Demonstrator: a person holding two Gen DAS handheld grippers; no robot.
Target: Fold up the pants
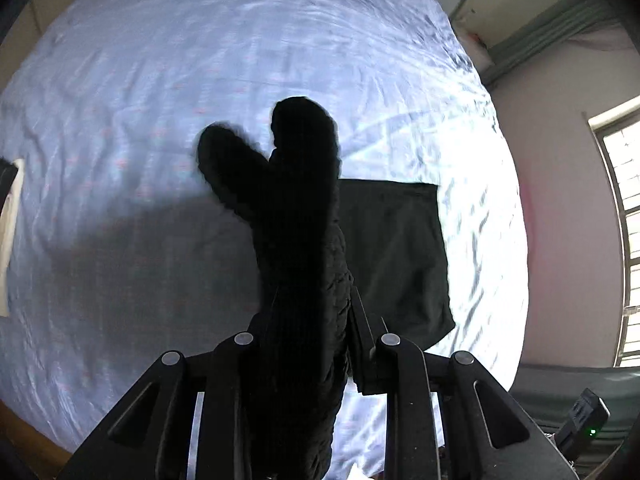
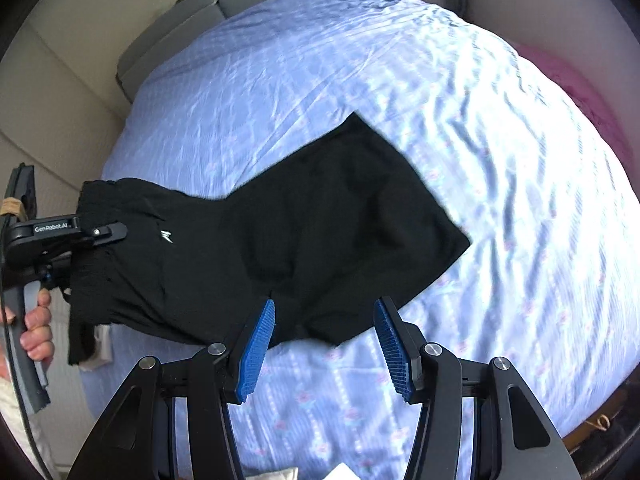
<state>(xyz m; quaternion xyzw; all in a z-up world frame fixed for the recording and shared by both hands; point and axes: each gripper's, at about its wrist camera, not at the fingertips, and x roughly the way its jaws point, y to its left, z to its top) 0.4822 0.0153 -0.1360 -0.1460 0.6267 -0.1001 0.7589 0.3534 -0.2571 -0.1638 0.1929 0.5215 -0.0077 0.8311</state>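
Black pants lie partly on the blue bed sheet. Their waistband end is lifted at the left of the right wrist view. My left gripper is shut on that waistband. In the left wrist view the gathered black fabric rises between the left gripper's fingers and hides the tips, and the leg part lies flat on the sheet. My right gripper is open and empty, just above the near edge of the pants, with its blue pads apart.
The bed sheet fills most of both views. A window is at the right in the left wrist view. A grey headboard cushion and a pink cloth border the bed. A wooden bed edge shows at the lower right.
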